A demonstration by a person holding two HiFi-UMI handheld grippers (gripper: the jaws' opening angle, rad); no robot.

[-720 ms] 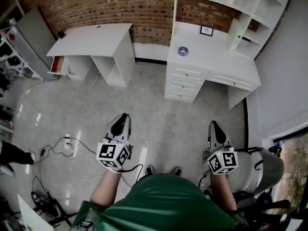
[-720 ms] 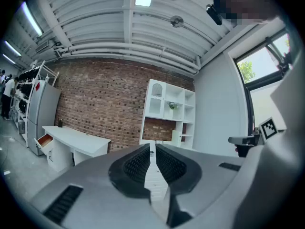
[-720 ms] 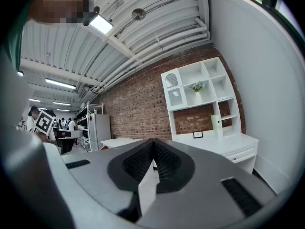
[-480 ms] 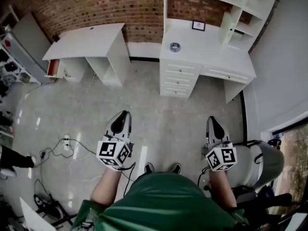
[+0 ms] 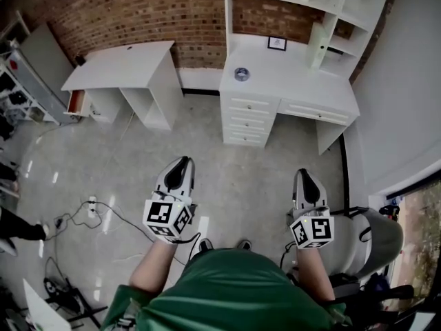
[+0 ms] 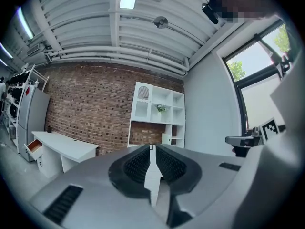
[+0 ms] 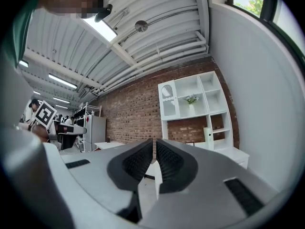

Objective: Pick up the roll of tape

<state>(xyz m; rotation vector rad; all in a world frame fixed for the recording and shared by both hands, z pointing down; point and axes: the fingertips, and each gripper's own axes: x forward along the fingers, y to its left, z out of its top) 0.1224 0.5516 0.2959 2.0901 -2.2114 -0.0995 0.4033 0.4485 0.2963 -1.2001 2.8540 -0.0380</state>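
The roll of tape (image 5: 241,74) lies near the left edge of the table (image 5: 296,83). Open floor (image 5: 234,164) separates it from the left gripper (image 5: 180,164) and right gripper (image 5: 304,176). All fingers are pressed together, empty.

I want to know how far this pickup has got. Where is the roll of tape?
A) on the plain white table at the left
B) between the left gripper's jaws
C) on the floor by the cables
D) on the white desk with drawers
D: the roll of tape lies on the top of the white desk, above its drawers.
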